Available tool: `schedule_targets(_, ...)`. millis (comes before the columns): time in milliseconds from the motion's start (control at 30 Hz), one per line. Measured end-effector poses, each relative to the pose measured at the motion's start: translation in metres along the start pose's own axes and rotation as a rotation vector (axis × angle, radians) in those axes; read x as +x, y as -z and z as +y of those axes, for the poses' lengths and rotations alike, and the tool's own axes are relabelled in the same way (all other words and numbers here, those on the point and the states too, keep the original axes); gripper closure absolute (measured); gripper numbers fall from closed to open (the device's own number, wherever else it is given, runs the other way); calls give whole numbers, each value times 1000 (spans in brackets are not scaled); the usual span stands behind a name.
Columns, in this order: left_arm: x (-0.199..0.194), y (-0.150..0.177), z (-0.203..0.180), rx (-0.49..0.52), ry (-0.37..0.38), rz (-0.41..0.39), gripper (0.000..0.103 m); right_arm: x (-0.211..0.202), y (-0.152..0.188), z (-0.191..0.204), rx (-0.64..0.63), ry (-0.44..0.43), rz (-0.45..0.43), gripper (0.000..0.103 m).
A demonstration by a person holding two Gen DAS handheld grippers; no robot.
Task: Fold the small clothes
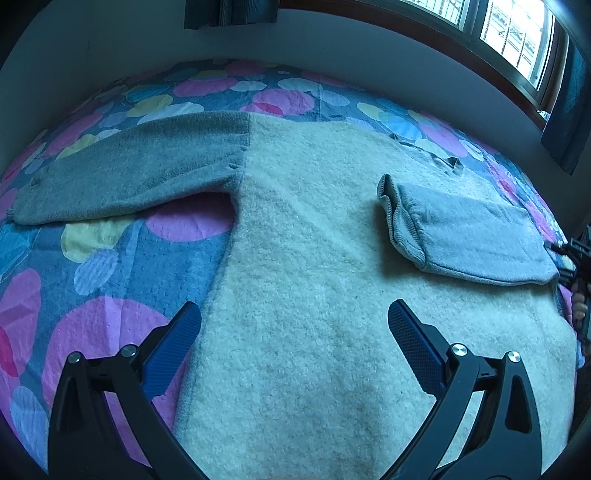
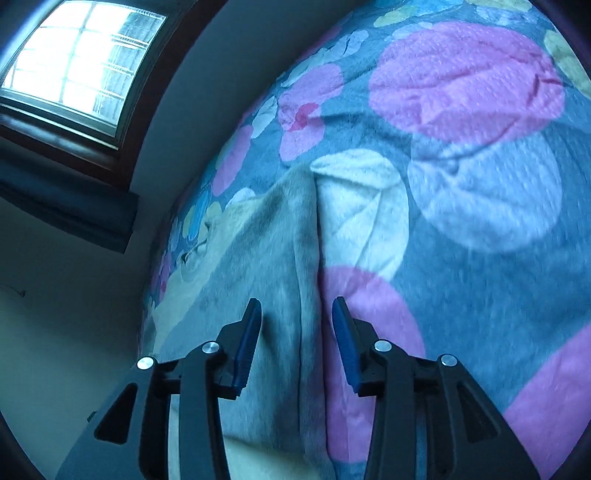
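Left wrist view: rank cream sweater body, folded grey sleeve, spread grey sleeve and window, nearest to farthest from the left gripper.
1. Cream sweater body, directly under the left gripper.
2. Folded grey sleeve, ahead on the right.
3. Spread grey sleeve, ahead on the left; close to 2.
4. Window, top right, behind the bed.

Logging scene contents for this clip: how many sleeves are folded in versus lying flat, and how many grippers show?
Grey knit sleeve folded onto the cream fleece body: 1
Grey knit sleeve spread flat on the bedspread: 1
Black grippers with blue pads, left, right: 2
Total: 4
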State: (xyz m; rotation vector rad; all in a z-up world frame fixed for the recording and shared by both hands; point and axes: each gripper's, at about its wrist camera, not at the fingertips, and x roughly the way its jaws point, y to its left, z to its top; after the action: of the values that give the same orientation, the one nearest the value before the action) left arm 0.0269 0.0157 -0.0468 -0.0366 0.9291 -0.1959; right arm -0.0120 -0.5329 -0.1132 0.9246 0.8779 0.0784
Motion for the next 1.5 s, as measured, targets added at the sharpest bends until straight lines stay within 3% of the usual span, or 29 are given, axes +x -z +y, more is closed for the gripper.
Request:
schedule_targets(67,-1,1,0,0,2,-2,2,6,7,-3,-39,79,10,90)
schedule_targets(167,-5,3,-2,11,0,-15,2,7,5,-20,28,8,-9,94)
schedule_targets(233,-8,4,0,12,-1,-22,2,2,6,-14,-1,8,-23,93)
schedule_targets(333,-11,4,5,6,1,-20,2,-15,14,-7,-5,21,-43,82)
schedule_targets(367,-12,4,6,5,0,-24,2,-22,19,-4,-12,24,-46,68)
schedule_targets(400,-14,4,9,3,-2,-28,2,-30,26,-1,-21,31,-57,45)
schedule_targets(467,-16,3,14,-1,-5,-35,2,-53,43,3,-46,41,-103,31)
schedule_targets(600,-20,3,25,-18,-6,-43,2,-91,81,-7,-36,30,-129,26)
schedule_targets(767,-23,5,42,-34,-12,-44,2,-114,129,-26,-20,94,-134,25)
schedule_targets(833,-22,6,52,-52,-9,-39,2,-117,138,-32,-37,73,-159,25)
schedule_targets(1033,-17,8,100,-151,27,-21,2,-117,142,-31,-103,45,-205,20)
schedule_targets(1500,-12,-9,267,-353,-76,-81,2,-117,147,-25,-102,54,-212,14)
